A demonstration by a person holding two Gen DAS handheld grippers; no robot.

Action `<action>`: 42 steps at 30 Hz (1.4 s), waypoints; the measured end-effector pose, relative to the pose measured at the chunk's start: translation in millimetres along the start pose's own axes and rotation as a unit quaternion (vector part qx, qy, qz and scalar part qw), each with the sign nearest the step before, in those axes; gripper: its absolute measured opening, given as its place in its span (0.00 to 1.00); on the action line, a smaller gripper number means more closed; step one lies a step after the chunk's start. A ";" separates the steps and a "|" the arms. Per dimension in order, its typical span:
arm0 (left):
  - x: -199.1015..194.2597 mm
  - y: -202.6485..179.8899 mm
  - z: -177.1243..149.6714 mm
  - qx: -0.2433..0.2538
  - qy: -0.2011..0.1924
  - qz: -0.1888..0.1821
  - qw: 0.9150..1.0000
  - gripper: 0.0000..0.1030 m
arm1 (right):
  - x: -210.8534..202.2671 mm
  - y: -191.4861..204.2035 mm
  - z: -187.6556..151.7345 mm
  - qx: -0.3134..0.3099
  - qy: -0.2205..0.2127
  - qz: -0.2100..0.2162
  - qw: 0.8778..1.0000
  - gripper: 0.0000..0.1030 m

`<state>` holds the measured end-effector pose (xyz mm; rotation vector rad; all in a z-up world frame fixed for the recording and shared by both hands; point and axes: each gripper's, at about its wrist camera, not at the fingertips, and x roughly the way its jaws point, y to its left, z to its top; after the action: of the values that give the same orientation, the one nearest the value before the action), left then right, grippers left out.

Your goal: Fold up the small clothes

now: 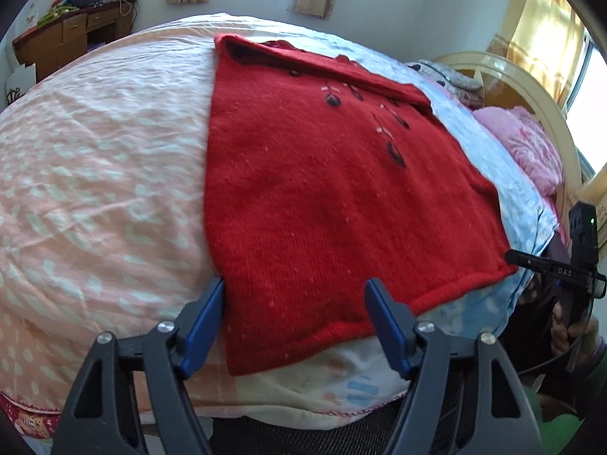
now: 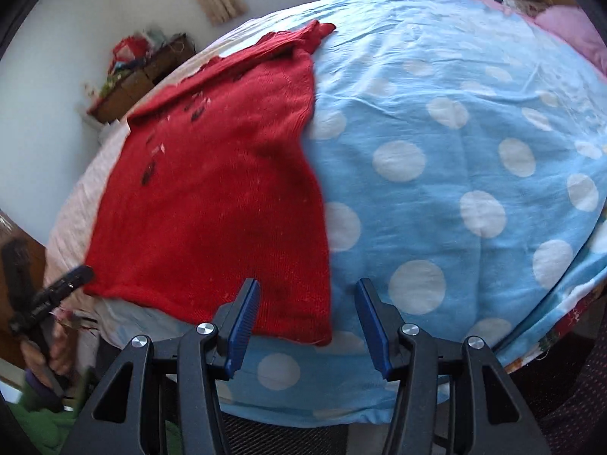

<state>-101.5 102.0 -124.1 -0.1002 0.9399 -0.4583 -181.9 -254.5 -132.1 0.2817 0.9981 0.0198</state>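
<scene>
A red knit sweater (image 1: 322, 189) with dark embroidered flowers lies flat on the bed, its hem toward me. My left gripper (image 1: 296, 288) stands open over the hem's left corner; one blue pad sits at the sweater's left edge, the other over the hem. In the right wrist view the same sweater (image 2: 212, 189) fills the left half. My right gripper (image 2: 307, 288) is open astride the hem's right corner, one pad above the red knit and the other above the blue cover. Neither pair of pads presses on the cloth.
The bed cover is pink with white marks (image 1: 95, 151) on the left and blue with white dots (image 2: 455, 151) on the right. A pink pillow (image 1: 527, 144) and a curved headboard (image 1: 531, 83) lie at the far right. A wooden desk (image 1: 72, 38) stands by the wall.
</scene>
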 end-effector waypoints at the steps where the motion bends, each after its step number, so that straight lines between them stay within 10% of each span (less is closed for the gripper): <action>1: -0.4 1.4 -1.5 -0.004 0.000 0.002 1.000 0.61 | 0.9 1.2 -0.8 -0.004 0.001 -0.001 1.000 0.52; 5: -2.9 17.0 -5.1 -0.060 0.017 -0.034 0.997 0.10 | 4.4 5.1 -0.3 -0.026 0.032 0.010 0.999 0.09; 17: -35.5 12.1 68.9 -0.071 -0.013 -0.092 0.993 0.09 | -32.5 -4.6 65.6 0.072 0.015 0.169 0.983 0.08; 25: 30.4 22.0 154.9 -0.088 0.032 -0.037 0.995 0.09 | 16.3 -16.9 161.2 0.139 -0.006 0.184 0.973 0.08; 30: 52.2 45.4 185.7 -0.108 0.049 -0.001 0.993 0.25 | 67.6 -46.8 188.3 0.222 -0.003 0.172 0.960 0.09; 35: 5.0 66.5 191.1 -0.081 -0.048 0.022 0.995 0.77 | 81.1 -63.0 191.0 0.269 -0.016 0.214 0.939 0.38; 38: -10.5 70.0 182.3 -0.043 -0.076 0.014 0.996 0.78 | 60.5 -68.9 181.6 0.280 -0.082 0.218 0.931 0.62; 42: 4.5 50.2 170.7 0.031 -0.065 0.019 0.997 0.78 | 32.3 -60.4 166.8 0.244 -0.126 0.180 0.944 0.62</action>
<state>53.7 125.8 -40.3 -0.0557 0.7980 -0.4409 -32.5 -345.4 -88.5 0.8996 0.6730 0.0678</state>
